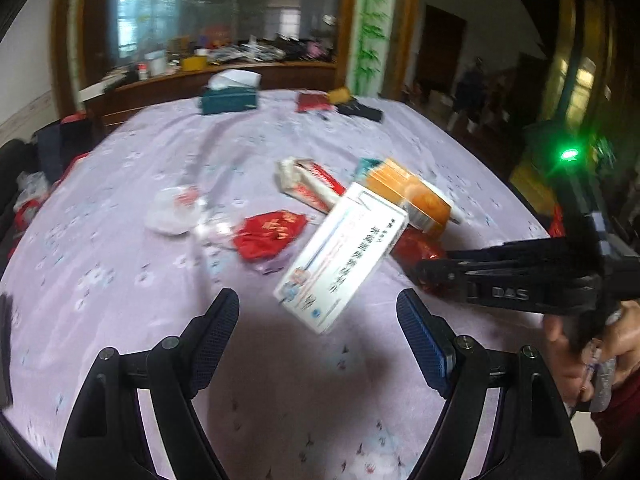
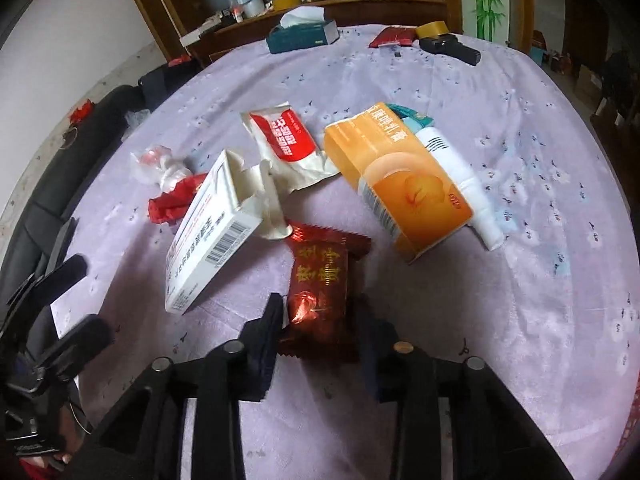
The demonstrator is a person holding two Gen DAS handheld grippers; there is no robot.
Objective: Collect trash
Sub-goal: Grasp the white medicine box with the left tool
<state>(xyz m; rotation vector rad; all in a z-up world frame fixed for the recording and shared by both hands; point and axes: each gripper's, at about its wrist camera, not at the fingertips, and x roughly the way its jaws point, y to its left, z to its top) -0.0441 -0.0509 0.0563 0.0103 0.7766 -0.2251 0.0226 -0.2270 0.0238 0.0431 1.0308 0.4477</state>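
Red packet (image 2: 318,292): lies on the surface between the right claw's fingers, long axis running from 6 toward 12 o'clock, serrated end at 12.
Right claw (image 2: 320,320): clamped on the red packet, a pad against each long edge.
Left claw (image 1: 318,320): fingers well apart, nothing between them, above bare cloth.
White box (image 1: 340,258): long axis tilted from 7 toward 1 o'clock in the left view; just beside the red packet at its 10 o'clock in the right view.
Orange box (image 2: 400,184): at 1 o'clock of the red packet, long axis from 11 toward 5.
Right view only: the white box's torn-open end, a barcode, and a white bottle (image 2: 460,176) touching the orange box.
Left view only: the right claw from the side at 3 o'clock, with the hand (image 1: 588,344) gripping it.
Surface (image 2: 520,300): round, under a lilac flowered cloth; a tissue box (image 2: 302,34) at the far edge.
Room: dark wood cabinet and a window behind.
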